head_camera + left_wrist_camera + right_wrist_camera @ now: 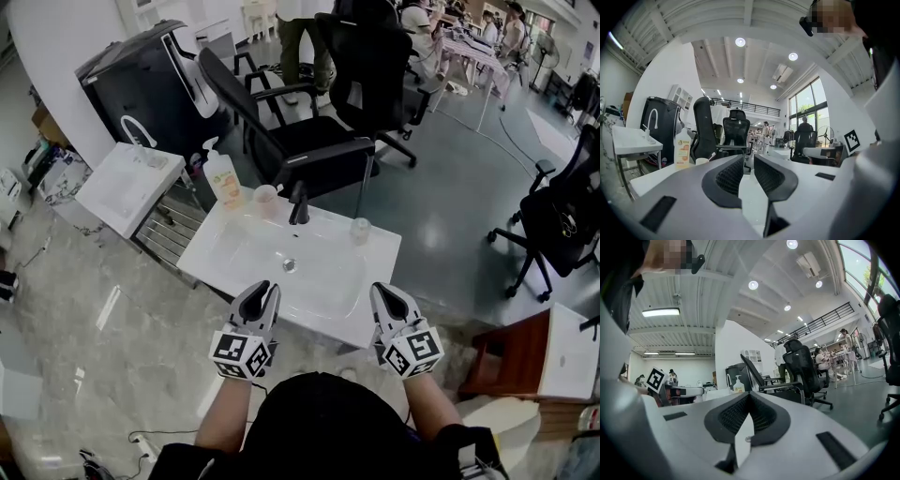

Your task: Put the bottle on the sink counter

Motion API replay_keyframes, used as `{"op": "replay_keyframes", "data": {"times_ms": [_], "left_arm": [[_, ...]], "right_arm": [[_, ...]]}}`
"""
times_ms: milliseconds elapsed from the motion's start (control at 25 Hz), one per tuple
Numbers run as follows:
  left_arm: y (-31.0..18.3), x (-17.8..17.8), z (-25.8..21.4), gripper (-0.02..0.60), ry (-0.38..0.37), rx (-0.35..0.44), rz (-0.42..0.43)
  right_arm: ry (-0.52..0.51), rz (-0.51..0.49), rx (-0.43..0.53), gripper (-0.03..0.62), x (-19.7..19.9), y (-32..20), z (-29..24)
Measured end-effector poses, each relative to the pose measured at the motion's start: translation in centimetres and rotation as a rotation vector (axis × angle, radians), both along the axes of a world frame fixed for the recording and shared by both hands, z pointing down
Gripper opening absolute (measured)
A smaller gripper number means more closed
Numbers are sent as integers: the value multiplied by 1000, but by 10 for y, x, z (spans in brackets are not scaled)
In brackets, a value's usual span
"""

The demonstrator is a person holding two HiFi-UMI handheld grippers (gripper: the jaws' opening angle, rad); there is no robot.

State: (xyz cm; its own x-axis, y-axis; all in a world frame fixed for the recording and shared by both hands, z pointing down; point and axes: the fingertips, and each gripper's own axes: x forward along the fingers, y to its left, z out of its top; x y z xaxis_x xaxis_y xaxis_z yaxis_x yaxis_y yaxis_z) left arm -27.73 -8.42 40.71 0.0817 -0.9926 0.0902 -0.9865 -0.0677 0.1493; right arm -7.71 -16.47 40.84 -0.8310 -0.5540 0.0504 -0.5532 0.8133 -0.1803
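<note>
A clear pump bottle (pixel 223 178) with an orange label stands upright on the back left corner of the white sink counter (pixel 234 246). It also shows far off as the bottle (pixel 683 149) in the left gripper view, and as the small bottle (pixel 738 385) in the right gripper view. My left gripper (pixel 267 289) hovers over the counter's front edge, shut and holding nothing. My right gripper (pixel 384 292) is level with it at the front right, jaws shut and bare. Both are well short of the bottle.
On the counter's back rim are a pinkish cup (pixel 265 199), a black faucet (pixel 298 202) and a small glass (pixel 361 230). A black office chair (pixel 300 141) stands behind the sink. A white side table (pixel 127 183) is at the left, a wooden cabinet (pixel 511 356) at the right.
</note>
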Motion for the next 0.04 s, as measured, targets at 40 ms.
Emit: {"op": "replay_keyframes", "data": {"times_ms": [40], "left_arm": [[1,-1,0,83,2,0,-2]], "right_arm": [[4,-2,-2,29,-1,1,0]]}}
